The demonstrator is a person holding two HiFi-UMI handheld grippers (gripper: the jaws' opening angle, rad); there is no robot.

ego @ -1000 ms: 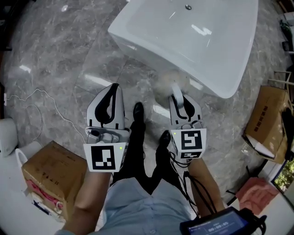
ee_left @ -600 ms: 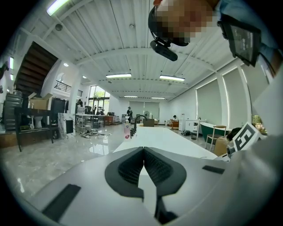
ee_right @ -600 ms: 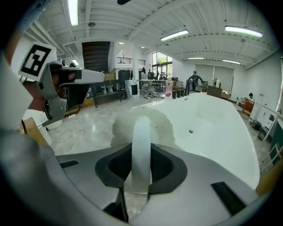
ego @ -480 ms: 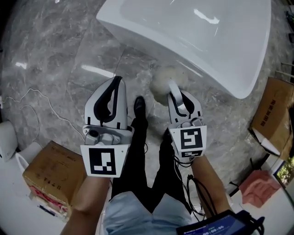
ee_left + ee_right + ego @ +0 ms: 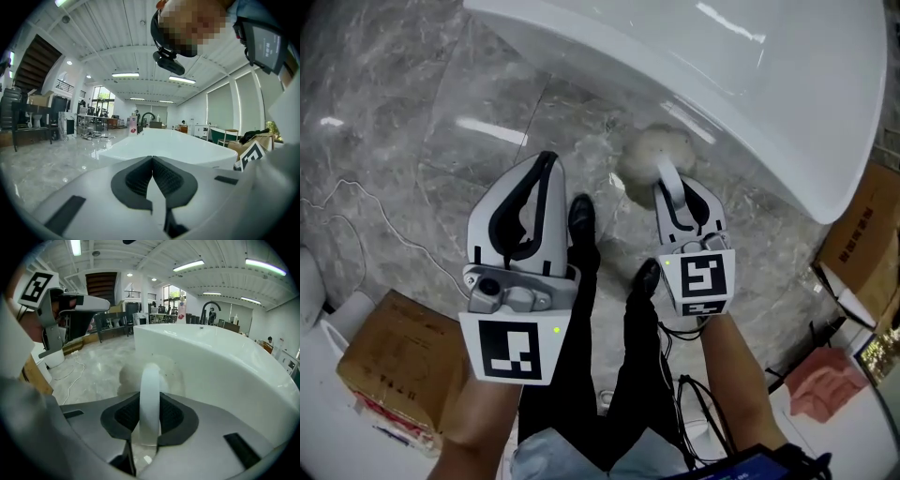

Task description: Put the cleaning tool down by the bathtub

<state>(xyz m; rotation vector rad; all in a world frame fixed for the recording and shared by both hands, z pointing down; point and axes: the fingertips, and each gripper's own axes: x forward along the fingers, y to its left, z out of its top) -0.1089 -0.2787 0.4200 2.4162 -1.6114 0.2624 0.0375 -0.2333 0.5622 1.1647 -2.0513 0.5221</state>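
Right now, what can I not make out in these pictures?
Cleaning tool: head view blurs its fluffy end; whether it touches the floor is unclear.
Same end, right gripper view: soft blur behind the handle in the right claw.
Bathtub: far end cut off by head view's top edge.
Cardboard box: print too small.

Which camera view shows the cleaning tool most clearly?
The head view: the cleaning tool shows its round pale head beside the bathtub and its handle in the right claw. The right gripper view shows mainly the handle clamped between the pads. The left gripper view does not show it.
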